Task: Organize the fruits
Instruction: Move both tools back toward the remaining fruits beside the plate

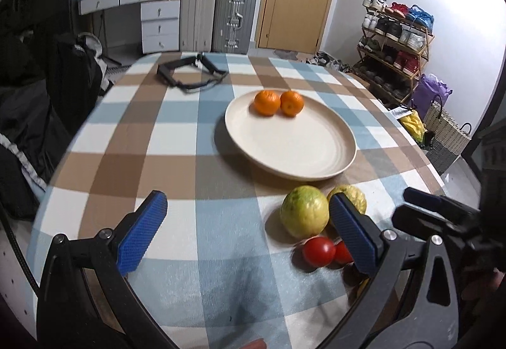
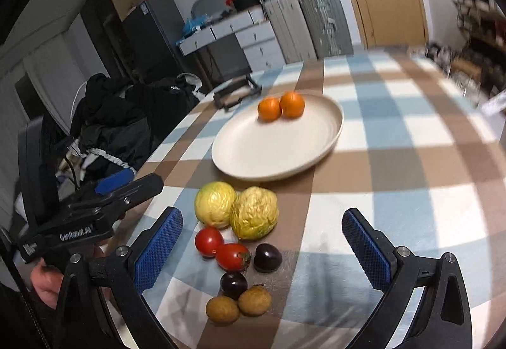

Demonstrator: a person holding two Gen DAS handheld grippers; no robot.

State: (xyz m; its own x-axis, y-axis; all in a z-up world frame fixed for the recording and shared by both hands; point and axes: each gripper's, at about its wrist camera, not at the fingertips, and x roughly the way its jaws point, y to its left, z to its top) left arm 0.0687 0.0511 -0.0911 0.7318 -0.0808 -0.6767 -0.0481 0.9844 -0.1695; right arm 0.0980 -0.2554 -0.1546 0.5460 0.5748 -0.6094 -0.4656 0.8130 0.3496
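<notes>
Both grippers were wide open with nothing in them. The left gripper hung over the checked tablecloth, just left of the loose fruit, and the right gripper sat right over that pile. Two oranges were already touching each other on the far side of the cream plate. Near the plate's front edge lay two yellow-green guavas, two tomatoes, two dark plums and two small brown fruits.
</notes>
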